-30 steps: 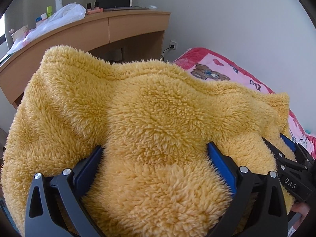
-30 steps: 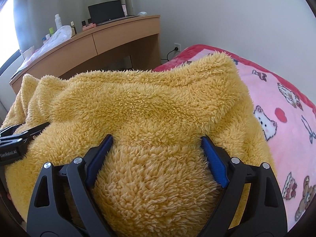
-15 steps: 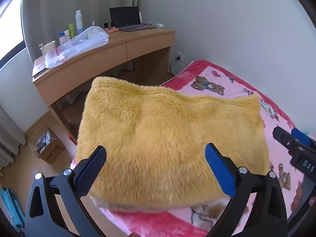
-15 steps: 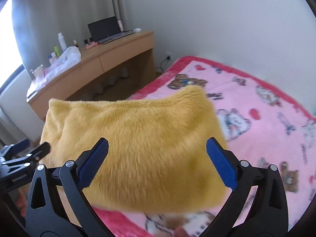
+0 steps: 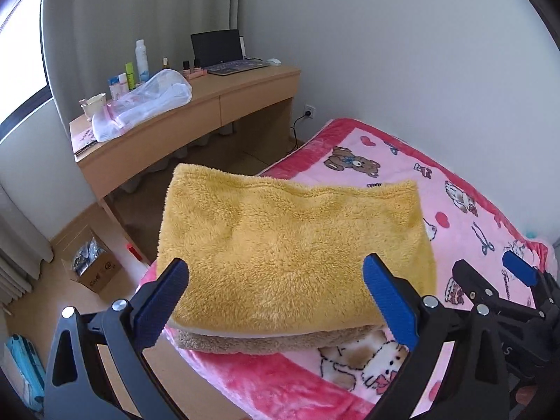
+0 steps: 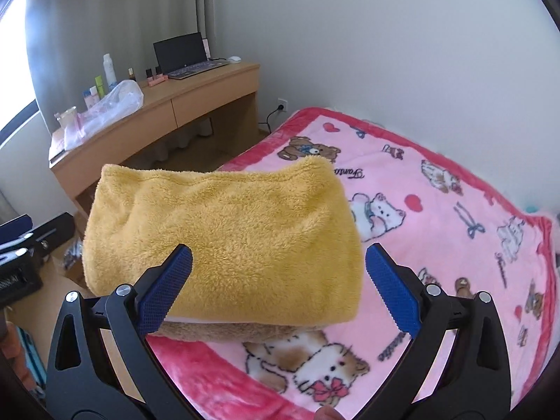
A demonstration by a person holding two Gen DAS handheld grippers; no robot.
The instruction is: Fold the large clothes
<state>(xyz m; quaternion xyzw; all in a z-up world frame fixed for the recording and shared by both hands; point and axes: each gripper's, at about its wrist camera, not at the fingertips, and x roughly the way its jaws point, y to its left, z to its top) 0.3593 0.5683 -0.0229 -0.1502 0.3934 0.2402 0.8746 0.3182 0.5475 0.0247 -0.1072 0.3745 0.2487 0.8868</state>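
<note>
Fleece (image 5: 294, 252), yellow, lies folded flat on bed (image 5: 465, 217); both grippers (image 5: 276, 301) (image 6: 276, 290) hover above, fingers apart, empty.

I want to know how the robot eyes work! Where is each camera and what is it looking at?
Left wrist: sits on the left gripper, facing the folded yellow fleece on the bed; the right gripper shows.
Right wrist: sits on the right gripper, facing the fleece; the left gripper shows.
Shared: fleece, pink blanket, desk.
</note>
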